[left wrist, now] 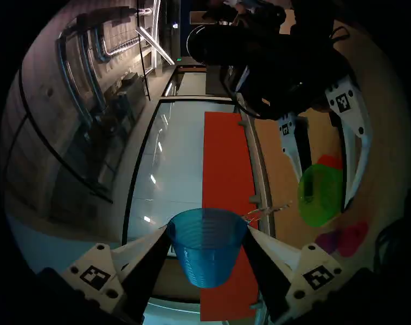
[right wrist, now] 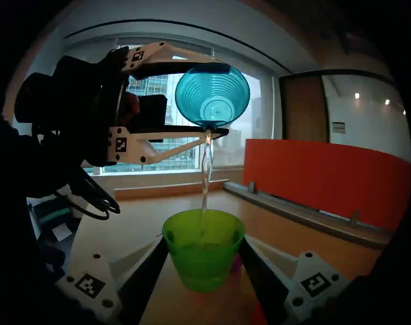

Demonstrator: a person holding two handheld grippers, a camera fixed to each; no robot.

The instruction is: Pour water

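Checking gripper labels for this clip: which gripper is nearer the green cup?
Right. The right gripper clamps the green cup; the left gripper is above it, tipping the blue cup so water falls in.

The left claw (left wrist: 205, 238) and right claw (right wrist: 203, 246) both have white angular fingers (left wrist: 132, 254) lined in black, each bearing a square black-and-white marker (left wrist: 94, 276). Black cables (right wrist: 94, 203) loop below the left claw's dark housing (right wrist: 70, 108).

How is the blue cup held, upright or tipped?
Tipped: the blue cup streams water from its rim into the green cup below.
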